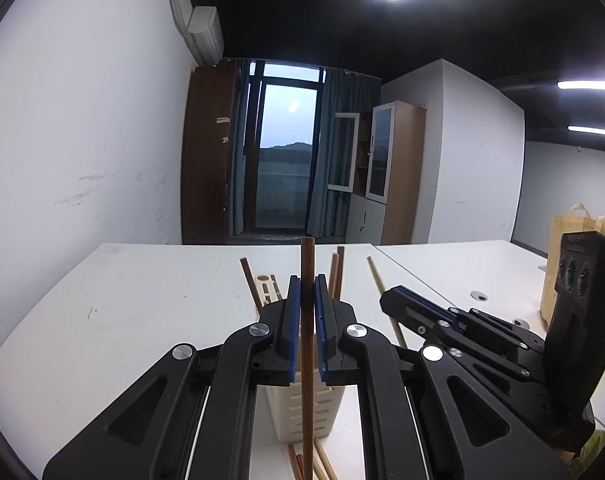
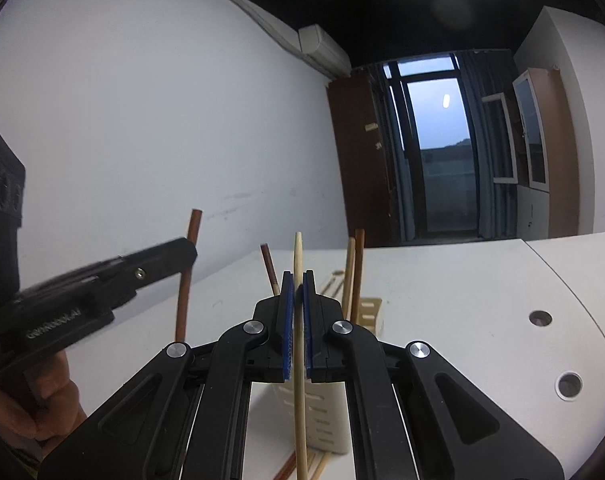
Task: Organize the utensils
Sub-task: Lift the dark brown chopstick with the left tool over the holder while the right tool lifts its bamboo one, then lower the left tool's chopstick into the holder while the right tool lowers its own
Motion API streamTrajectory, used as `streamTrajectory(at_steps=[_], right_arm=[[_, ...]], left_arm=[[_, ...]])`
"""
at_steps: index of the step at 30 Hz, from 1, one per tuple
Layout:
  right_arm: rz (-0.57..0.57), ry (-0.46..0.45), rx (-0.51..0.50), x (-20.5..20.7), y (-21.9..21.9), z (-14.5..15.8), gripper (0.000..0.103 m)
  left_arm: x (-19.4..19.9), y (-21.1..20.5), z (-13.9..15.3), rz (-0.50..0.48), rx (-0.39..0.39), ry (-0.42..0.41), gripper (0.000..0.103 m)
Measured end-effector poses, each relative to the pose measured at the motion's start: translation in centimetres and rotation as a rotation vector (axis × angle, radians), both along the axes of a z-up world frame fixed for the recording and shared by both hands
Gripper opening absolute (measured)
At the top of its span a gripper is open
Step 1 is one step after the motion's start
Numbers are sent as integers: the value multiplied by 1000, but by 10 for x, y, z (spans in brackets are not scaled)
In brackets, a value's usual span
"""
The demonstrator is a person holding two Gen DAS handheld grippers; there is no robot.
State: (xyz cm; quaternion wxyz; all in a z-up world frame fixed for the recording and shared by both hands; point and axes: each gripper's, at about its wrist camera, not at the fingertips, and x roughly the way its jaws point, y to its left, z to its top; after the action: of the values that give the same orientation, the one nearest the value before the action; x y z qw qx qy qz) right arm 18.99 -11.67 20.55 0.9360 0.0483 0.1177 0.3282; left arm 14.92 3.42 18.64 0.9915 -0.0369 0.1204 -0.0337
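1. While clamped in the left gripper (image 1: 307,294), brown chopstick (image 1: 307,344) hangs upright above the slotted holder (image 1: 302,412): lower straight.
2. Likewise pale chopstick (image 2: 298,344), pinched in the right gripper (image 2: 298,290).
3. Aim for free compartments beside the standing sticks (image 2: 354,272).

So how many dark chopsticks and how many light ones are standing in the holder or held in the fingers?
Dark chopsticks: 3 (one in the left fingers, two in the white holder)
Light chopsticks: 2 (one in the right fingers, one in the holder)
Total: 5
Those lying on the table are too hidden to count.
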Motion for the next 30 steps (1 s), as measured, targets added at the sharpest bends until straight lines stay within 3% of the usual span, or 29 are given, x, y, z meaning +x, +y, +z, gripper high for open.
streamTrajectory(at_steps=[9, 25, 30], right_arm=[[26, -57, 73, 14, -1, 8, 5], [26, -211, 222, 26, -7, 20, 5], [34, -269, 278, 30, -9, 24, 5]], left_arm=[[3, 7, 16, 16, -40, -99, 6], [-10, 1, 37, 55, -75, -366, 6], [-14, -2, 37, 91, -88, -484, 6]])
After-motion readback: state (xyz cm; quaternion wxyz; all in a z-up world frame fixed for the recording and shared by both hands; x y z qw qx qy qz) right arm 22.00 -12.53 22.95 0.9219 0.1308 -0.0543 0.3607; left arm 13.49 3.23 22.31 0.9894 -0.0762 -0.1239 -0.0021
